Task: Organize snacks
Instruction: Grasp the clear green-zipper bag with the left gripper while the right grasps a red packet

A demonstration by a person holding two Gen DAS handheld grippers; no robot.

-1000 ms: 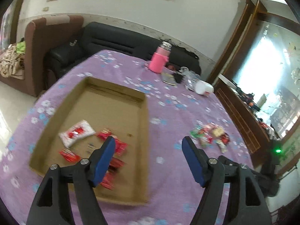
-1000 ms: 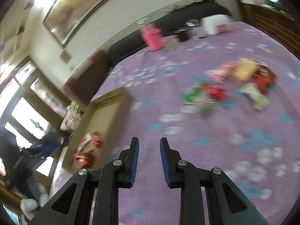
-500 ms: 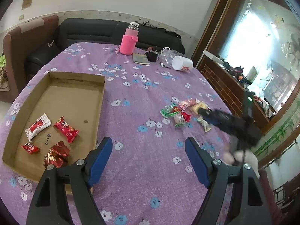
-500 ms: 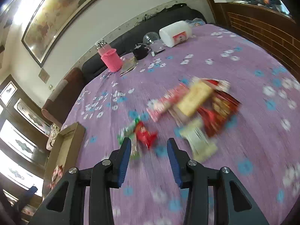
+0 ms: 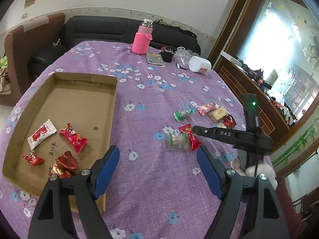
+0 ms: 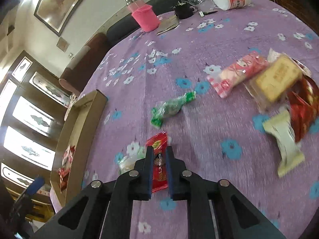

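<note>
- Low in the right wrist frame, the right gripper (image 6: 158, 159) has just pinched shut on a red snack packet (image 6: 157, 145) lying on the purple tablecloth (image 6: 199, 39).
- Left gripper (image 5: 157, 169) hangs open, empty.
- Only the left view shows inside the cardboard box (image 5: 83, 99): five packets at left.

Table (image 5: 151, 179) has a purple cloth with little white and blue flowers. At the far end there's a bottle in a pink knitted sleeve (image 5: 142, 41), standing upright, with a small booklet (image 5: 154, 58) lying just beside it, then a dark little cup (image 5: 167, 54), some clear plastic thing (image 5: 182, 54) and a white tub (image 5: 199, 64) tipped on its side. Behind all that, a black sofa (image 5: 95, 28) along the wall and a brown armchair (image 5: 26, 45) next to it. Framed painting (image 6: 63, 0) up on the wall.
</note>
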